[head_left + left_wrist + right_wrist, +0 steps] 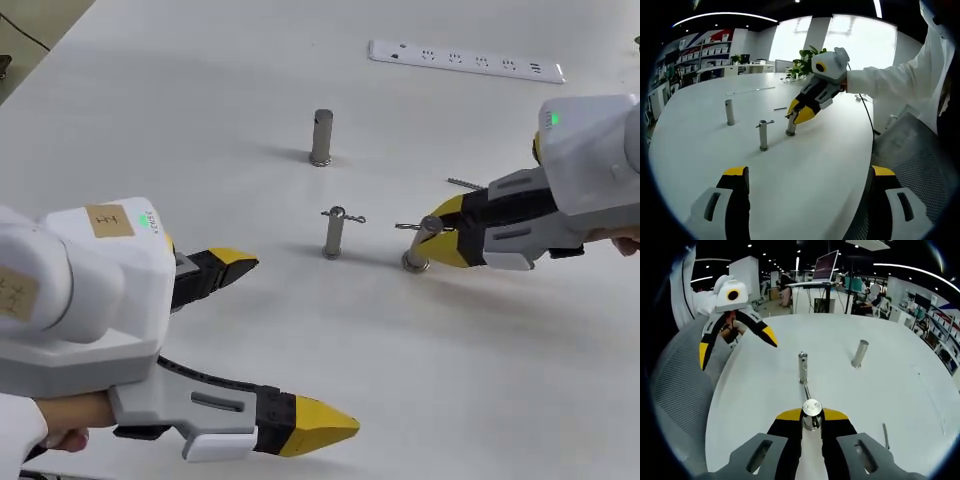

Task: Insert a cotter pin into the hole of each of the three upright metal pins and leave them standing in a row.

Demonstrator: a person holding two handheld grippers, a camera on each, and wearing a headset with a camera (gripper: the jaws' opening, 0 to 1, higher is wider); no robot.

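Observation:
Three upright metal pins stand in a row on the white table. The far pin (321, 137) has a bare top. A cotter pin (345, 214) sits through the middle pin (334, 233). My right gripper (438, 233) is shut on the top of the near pin (415, 258), and a cotter pin (408, 227) sticks out of that pin's head toward the left. The right gripper view has the near pin (811, 408) between the yellow tips. My left gripper (290, 345) hovers open at the lower left, nothing between its jaws, well short of the row.
A loose cotter pin (465, 184) lies on the table just behind the right gripper. A white power strip (465, 58) lies along the far edge. A person's white sleeve (890, 80) holds the right gripper. The table edge (860, 170) and a mesh chair are near the left gripper.

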